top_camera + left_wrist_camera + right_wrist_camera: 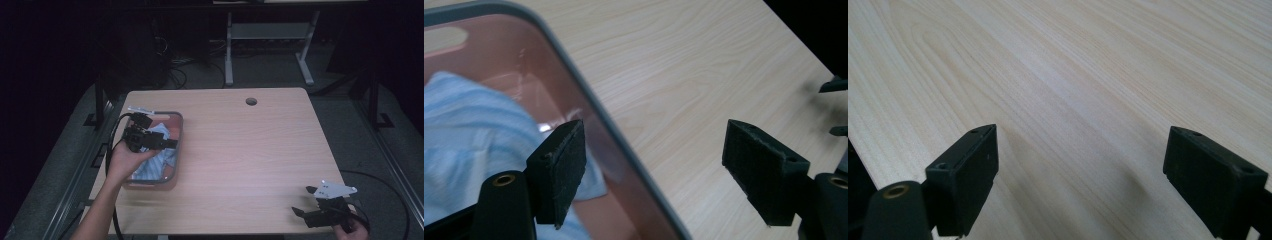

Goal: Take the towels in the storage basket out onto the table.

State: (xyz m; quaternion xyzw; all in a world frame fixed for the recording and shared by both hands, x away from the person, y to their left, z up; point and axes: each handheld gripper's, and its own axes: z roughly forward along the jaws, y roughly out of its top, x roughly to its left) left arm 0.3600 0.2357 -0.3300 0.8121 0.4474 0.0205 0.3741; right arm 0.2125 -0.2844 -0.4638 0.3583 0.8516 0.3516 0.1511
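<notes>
Soft striped cloth fills a translucent pink basket; both grippers gape, holding nothing.

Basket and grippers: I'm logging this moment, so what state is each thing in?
Pink basket: upright on the table, holding cloth.
Blue striped cloth: crumpled inside the basket, not gripped.
Left gripper: open, empty, jaws straddling the basket's rim.
Right gripper: open, empty, over bare table.

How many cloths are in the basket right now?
1: a light blue striped cloth lies in the pink basket, below the open left tool. More could be hidden underneath.
</notes>
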